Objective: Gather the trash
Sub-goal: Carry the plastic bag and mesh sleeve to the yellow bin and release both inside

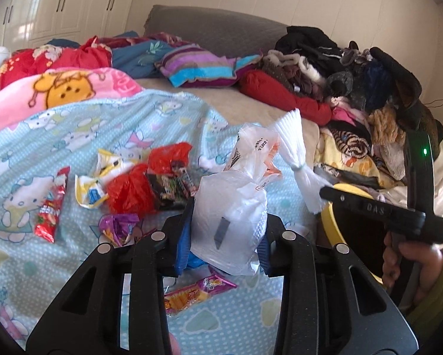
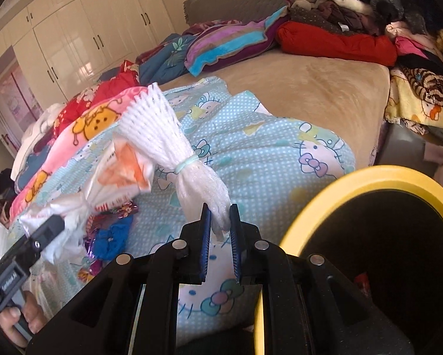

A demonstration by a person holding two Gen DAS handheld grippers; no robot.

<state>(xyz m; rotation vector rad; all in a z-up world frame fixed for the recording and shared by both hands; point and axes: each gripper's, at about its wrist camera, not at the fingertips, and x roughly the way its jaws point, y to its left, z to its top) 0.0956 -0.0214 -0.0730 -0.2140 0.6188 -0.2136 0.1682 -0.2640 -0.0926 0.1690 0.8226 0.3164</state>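
My left gripper (image 1: 225, 210) is shut on a clear plastic bag (image 1: 233, 222) and holds it above the bed. My right gripper (image 2: 220, 219) is shut on a white foam fruit net (image 2: 174, 148) tied with a green band; the net also shows in the left wrist view (image 1: 292, 145). A yellow-rimmed bin (image 2: 369, 180) with a dark inside stands to the right of the right gripper. Several wrappers lie on the Hello Kitty blanket (image 1: 43, 148): a red strawberry wrapper (image 1: 51, 207), a red plastic bag (image 1: 132, 189), a purple wrapper (image 1: 117, 224) and a pink snack wrapper (image 1: 191, 293).
A pile of clothes (image 1: 354, 88) covers the right side of the bed. Pillows and blankets (image 1: 197, 68) lie at the head. White wardrobes (image 2: 82, 38) stand behind. The bin's yellow rim (image 1: 330, 222) sits at the bed edge.
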